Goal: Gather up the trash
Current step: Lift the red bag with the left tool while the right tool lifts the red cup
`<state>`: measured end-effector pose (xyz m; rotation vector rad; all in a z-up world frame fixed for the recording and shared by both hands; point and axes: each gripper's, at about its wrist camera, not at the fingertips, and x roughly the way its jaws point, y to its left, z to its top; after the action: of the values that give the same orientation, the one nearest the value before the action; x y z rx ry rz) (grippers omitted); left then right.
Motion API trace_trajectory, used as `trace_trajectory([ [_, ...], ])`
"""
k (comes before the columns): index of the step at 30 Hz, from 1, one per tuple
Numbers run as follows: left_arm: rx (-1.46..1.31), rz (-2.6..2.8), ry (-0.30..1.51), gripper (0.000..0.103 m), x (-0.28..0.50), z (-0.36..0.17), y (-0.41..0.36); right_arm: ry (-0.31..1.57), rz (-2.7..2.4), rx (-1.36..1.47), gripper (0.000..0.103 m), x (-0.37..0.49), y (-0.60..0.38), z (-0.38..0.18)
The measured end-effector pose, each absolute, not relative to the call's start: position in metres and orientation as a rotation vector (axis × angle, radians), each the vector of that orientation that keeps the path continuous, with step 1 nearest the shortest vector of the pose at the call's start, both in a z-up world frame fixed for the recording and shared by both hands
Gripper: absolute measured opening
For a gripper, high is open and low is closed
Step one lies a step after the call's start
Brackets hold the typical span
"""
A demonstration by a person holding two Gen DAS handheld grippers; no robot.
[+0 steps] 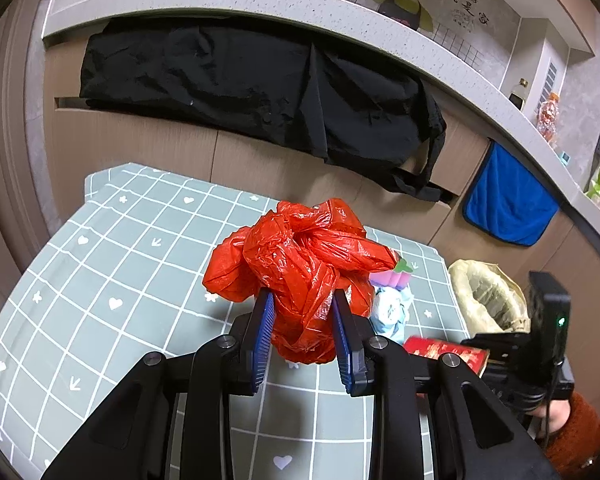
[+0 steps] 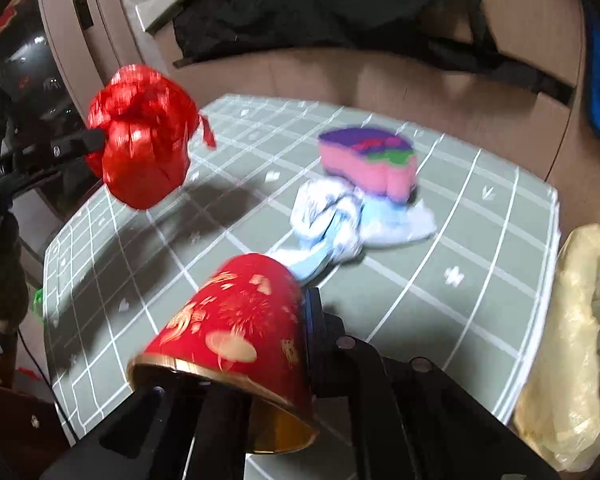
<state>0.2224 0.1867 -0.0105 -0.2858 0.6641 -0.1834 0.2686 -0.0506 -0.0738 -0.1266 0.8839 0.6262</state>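
partly blurred | left fingers [image 1: 302, 312] pinch red bag [image 1: 296, 256] | right fingers [image 2: 306, 312] clamp red cup [image 2: 236, 320], rim cropped

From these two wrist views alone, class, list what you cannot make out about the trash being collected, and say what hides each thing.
- Inside the yellowish bag: right wrist view, cut off by the frame's edge; left wrist view, the right gripper blocks part.
- Contents of the red plastic bag: knotted and opaque in both views.
- Print on the red paper cup: motion blur.
- Crumpled white-and-blue wrapper: blurred; in the left wrist view mostly hidden behind the red bag.
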Motion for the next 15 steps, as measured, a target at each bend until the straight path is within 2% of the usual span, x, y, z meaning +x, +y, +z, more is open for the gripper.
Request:
trace_trajectory([
  [15,-0.134,-0.199,0.367,0.029,0.239,0.095,0.092,0.552,0.514,-0.078,0.005,0.287,-0.121,0.052],
])
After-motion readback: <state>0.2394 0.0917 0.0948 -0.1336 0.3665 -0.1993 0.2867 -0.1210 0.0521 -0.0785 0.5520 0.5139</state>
